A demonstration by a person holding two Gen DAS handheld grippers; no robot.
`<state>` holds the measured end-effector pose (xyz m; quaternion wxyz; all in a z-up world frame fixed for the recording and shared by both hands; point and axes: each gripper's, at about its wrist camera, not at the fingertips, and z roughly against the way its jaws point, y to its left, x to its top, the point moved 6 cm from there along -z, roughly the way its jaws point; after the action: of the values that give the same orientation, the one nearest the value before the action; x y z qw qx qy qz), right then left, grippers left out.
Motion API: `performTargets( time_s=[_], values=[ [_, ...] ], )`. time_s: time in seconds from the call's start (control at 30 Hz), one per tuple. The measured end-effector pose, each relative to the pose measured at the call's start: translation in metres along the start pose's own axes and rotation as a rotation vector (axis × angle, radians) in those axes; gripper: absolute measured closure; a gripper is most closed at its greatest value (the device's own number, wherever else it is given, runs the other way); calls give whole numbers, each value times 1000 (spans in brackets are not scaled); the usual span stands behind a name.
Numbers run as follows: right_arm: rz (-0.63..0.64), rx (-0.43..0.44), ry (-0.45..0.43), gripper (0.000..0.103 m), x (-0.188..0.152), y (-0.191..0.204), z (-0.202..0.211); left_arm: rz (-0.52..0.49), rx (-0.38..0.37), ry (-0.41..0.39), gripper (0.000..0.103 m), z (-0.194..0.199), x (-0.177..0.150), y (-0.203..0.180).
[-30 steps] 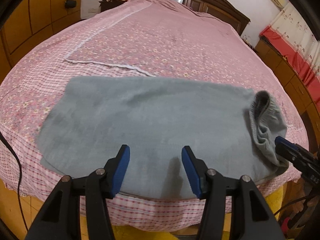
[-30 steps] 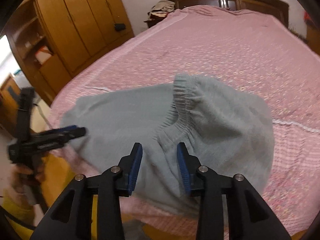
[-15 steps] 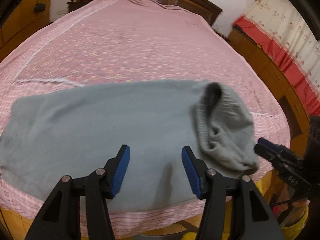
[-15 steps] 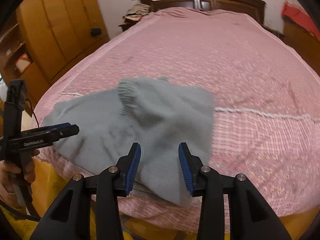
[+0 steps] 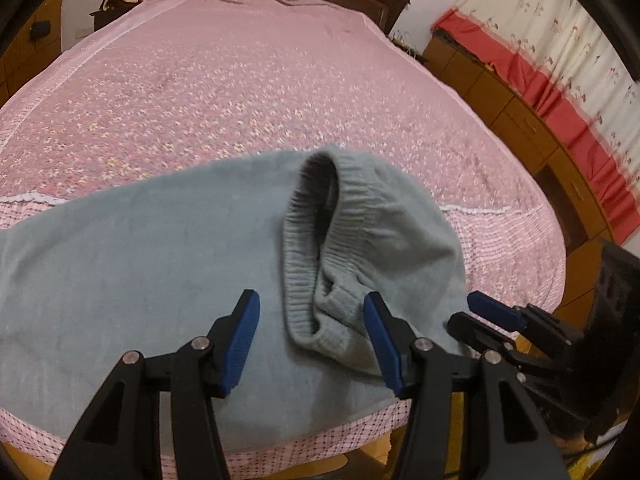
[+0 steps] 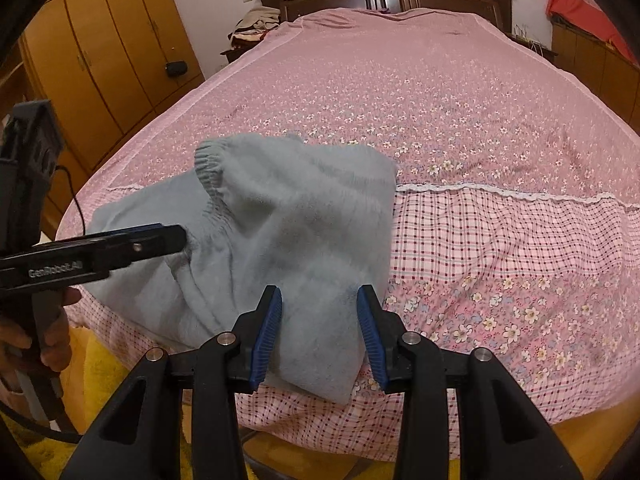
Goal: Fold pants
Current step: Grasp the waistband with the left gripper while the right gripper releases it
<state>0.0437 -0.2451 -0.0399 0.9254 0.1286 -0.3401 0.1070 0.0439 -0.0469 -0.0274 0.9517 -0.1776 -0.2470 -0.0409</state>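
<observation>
Both my grippers, left (image 5: pixel 311 340) & right (image 6: pixel 320 334), have jaws apart, empty, over the pants (image 5: pixel 140 264). Waistband (image 5: pixel 308 240) end's flopped over; next, grab its near corners.

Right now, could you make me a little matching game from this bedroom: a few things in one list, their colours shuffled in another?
Things:
1. pants
2. bedspread
3. wardrobe
4. gripper pads

Colours:
a. blue
b. pink with small flowers
c. grey-green
d. orange-brown wood

Pairs: 1-c, 2-b, 3-d, 4-a
</observation>
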Motion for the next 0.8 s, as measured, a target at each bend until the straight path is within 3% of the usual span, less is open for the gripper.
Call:
performTargets(
  time_s=[0.17,0.57,0.63,0.7,0.8],
  values=[
    [-17,14,-1,63,-5,-3,-2,12,-18,33,46,-15,-6,-8],
    [-50,35,0,62,-16,-10,-6,31,59,11,47,-25,-10,-12],
    [-51,36,0,62,-18,-10,-5,18,61,-10,56,-22,-9,-13],
    [-55,37,0,62,-20,-12,-3,17,55,-28,72,-17,-9,-12],
    [-63,40,-1,62,-22,-13,1,9,36,-63,80,-9,-8,-12]
  ],
)
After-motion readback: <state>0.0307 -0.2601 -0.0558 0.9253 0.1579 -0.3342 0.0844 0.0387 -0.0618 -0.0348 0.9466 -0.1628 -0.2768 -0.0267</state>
